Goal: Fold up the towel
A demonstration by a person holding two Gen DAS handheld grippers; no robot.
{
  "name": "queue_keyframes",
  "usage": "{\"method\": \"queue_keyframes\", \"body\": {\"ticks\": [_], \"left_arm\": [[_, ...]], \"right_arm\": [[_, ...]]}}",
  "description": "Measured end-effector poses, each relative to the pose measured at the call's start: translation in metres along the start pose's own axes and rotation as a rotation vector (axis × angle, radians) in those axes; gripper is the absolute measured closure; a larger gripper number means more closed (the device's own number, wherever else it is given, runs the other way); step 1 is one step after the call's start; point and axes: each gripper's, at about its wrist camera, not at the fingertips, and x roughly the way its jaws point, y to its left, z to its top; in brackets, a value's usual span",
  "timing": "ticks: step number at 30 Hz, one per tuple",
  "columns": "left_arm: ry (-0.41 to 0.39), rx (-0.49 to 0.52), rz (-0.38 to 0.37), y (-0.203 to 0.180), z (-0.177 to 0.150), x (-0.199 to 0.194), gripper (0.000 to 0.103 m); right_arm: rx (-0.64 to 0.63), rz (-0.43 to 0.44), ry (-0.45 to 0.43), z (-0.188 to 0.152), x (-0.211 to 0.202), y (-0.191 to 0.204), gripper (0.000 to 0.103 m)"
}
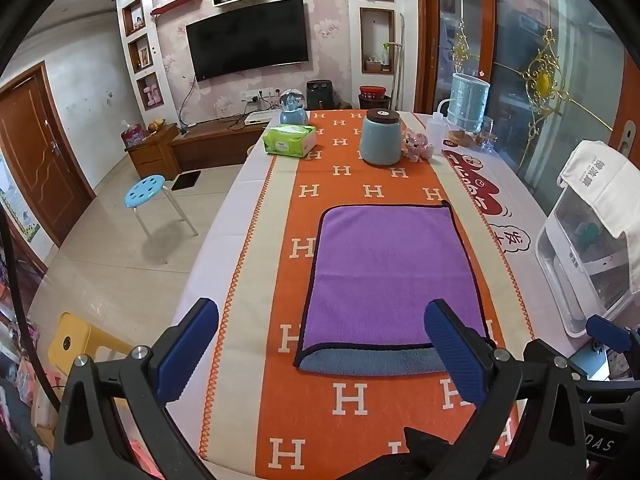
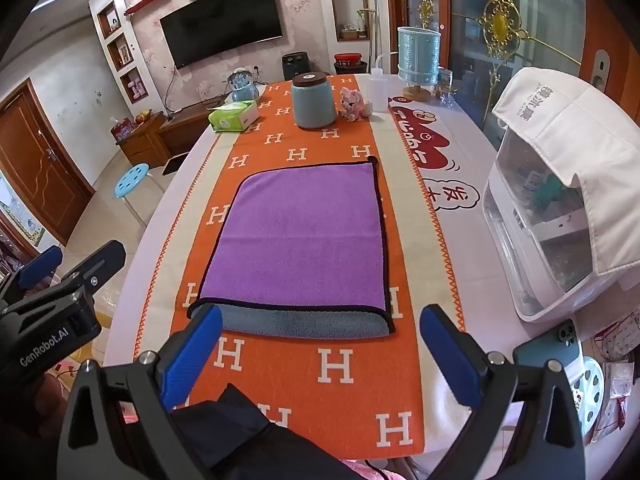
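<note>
A purple towel point(image 1: 384, 272) with a black hem lies folded over flat on the orange H-patterned cloth point(image 1: 348, 400). Its grey-blue underside shows as a strip along the near edge. It also shows in the right wrist view point(image 2: 304, 240). My left gripper point(image 1: 320, 354) is open and empty, hovering over the towel's near edge. My right gripper point(image 2: 322, 354) is open and empty, just short of the near edge. The left gripper also shows at the left of the right wrist view point(image 2: 72, 264).
At the table's far end stand a blue-grey jar point(image 1: 380, 138), a green tissue pack point(image 1: 290, 142), a pink toy point(image 1: 418, 144) and a blue lamp point(image 1: 466, 104). A white covered appliance point(image 2: 560, 208) sits on the right. A phone point(image 2: 560, 344) lies near it. A blue stool point(image 1: 146, 192) stands on the floor at the left.
</note>
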Motion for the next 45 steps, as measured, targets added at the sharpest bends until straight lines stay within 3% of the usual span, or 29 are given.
{"method": "queue_keyframes", "body": {"ticks": [45], "left_arm": [[-0.016, 0.001, -0.016, 0.006, 0.006, -0.007, 0.001]], "right_arm": [[-0.002, -0.003, 0.004, -0.002, 0.0, 0.002, 0.003]]}}
